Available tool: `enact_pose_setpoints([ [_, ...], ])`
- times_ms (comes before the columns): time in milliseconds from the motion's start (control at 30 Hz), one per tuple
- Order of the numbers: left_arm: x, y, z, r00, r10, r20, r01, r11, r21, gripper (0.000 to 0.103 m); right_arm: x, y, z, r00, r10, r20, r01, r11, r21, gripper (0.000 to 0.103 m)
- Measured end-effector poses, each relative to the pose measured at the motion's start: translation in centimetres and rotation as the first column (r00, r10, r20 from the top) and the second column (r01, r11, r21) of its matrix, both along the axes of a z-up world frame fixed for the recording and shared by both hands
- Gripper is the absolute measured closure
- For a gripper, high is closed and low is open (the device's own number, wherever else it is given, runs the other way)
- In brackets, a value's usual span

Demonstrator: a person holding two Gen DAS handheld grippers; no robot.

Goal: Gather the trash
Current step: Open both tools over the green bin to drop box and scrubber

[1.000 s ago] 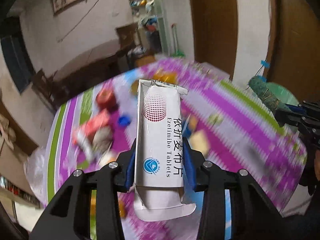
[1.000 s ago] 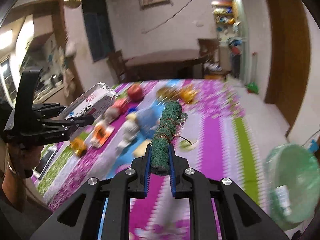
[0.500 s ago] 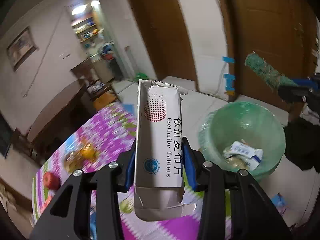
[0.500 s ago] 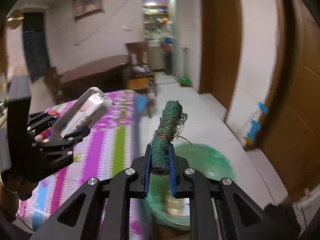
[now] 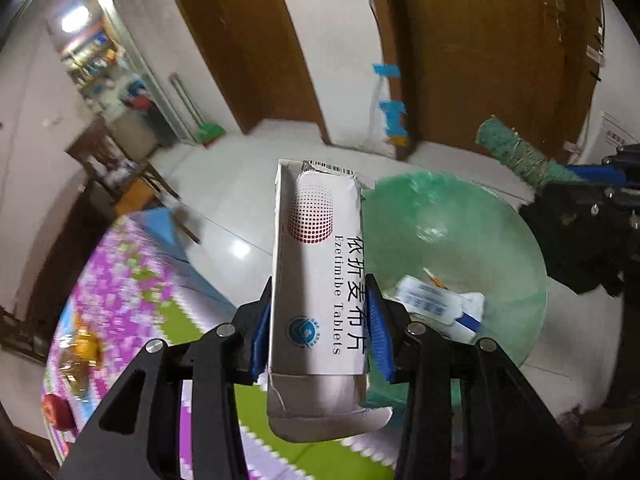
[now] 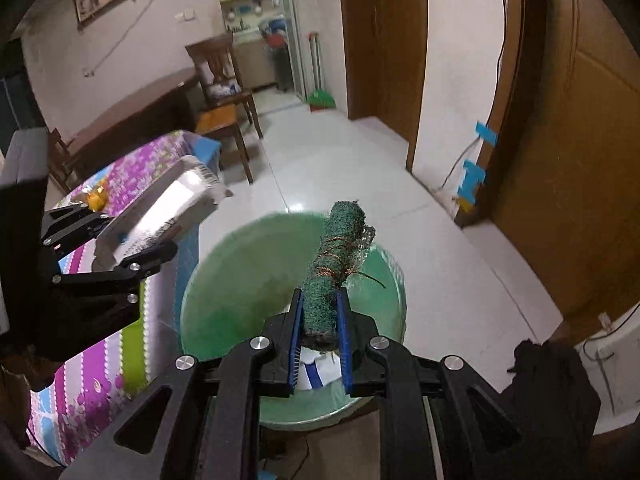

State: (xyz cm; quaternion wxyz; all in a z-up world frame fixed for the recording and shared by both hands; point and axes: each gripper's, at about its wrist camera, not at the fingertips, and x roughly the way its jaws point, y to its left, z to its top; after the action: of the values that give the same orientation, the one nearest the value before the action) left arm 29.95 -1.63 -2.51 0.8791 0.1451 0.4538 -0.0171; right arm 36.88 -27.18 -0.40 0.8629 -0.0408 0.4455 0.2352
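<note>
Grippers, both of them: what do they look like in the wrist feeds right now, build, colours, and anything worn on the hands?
The left gripper and right gripper match: matte black angular linkage frames with triangular cut-outs, silver round bolt heads at the joints, and blue ribbed pads lining the fingers. No markings are legible and no cables show on them. In the right wrist view, the hand behind the left gripper appears to wear a black glove.

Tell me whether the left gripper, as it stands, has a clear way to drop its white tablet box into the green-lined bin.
Probably yes. The left gripper is shut on the white tablet box by the rim of the green-lined bin, whose open mouth holds only a few scraps. The right gripper, holding a rolled green scouring pad, hangs over the bin but apart.
</note>
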Motion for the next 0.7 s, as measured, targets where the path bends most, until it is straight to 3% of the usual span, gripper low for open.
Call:
enact_pose_setpoints([
  [200, 1.0, 0.7, -2.5, 0.994, -0.017, -0.109, 0.009, 0.998, -0.069, 0.063, 0.6, 2.2, -3.8, 0.996, 0.028, -0.082, -0.032, 0.998, -0.046, 0.086],
  [500, 1.5, 0.3, -3.6, 0.989, -0.017, -0.145, 0.005, 0.997, -0.078, 0.061, 0.9, 4.9, -5.3, 0.994, 0.043, -0.104, -0.049, 0.997, -0.053, 0.086],
  [533, 1.5, 0.2, -3.5, 0.990, -0.016, -0.140, 0.005, 0.997, -0.077, 0.059, 1.0, 4.9, -5.3, 0.994, 0.048, -0.103, -0.054, 0.997, -0.056, 0.085],
  [567, 1.5, 0.1, -3.4, 0.992, -0.013, -0.128, 0.003, 0.997, -0.075, 0.057, 1.0, 5.0, -5.1, 0.994, 0.048, -0.100, -0.054, 0.997, -0.058, 0.077],
  [600, 1.6, 0.2, -3.2, 0.992, -0.007, -0.123, -0.002, 0.997, -0.072, 0.043, 1.1, 5.0, -5.0, 0.994, 0.038, -0.099, -0.044, 0.997, -0.058, 0.072],
  [633, 1.8, 0.2, -3.1, 0.993, 0.002, -0.120, -0.011, 0.997, -0.072, 0.036, 1.2, 4.9, -5.0, 0.995, 0.023, -0.100, -0.029, 0.998, -0.061, 0.066],
  [700, 1.8, 0.4, -2.8, 0.994, 0.013, -0.113, -0.023, 0.996, -0.091, 0.034, 1.2, 4.6, -4.9, 0.995, 0.020, -0.093, -0.025, 0.998, -0.058, 0.066],
])
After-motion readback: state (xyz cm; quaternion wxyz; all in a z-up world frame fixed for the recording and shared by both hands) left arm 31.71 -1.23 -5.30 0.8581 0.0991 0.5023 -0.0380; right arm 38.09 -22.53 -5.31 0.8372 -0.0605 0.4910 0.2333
